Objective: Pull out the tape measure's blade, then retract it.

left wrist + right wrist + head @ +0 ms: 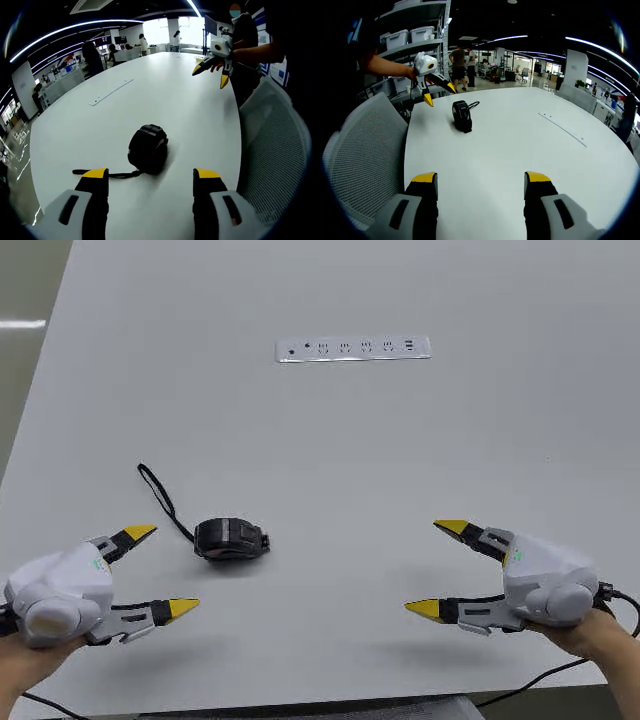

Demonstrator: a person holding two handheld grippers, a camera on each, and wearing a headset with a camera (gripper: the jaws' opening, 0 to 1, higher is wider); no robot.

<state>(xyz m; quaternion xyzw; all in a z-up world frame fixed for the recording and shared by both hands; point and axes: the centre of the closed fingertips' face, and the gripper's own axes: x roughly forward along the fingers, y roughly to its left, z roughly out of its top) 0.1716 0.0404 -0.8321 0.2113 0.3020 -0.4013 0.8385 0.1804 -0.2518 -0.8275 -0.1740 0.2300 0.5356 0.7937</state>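
A black tape measure (230,538) lies on the white table (330,430), its black wrist strap (160,495) trailing up and left. Its blade is fully wound in. My left gripper (150,572) hovers just left of it, open, yellow tips spread, nothing between them. In the left gripper view the tape measure (148,148) sits a short way ahead of the fingertips (95,173). My right gripper (440,568) stands open well to the right, tips pointing left toward the case. The right gripper view shows the tape measure (462,115) far ahead and the left gripper (434,85) beyond it.
A white power strip (353,348) lies flat at the far middle of the table. A mesh chair back (360,165) stands at the near table edge. The right gripper's cable (560,672) trails off the front right. People stand in the far background.
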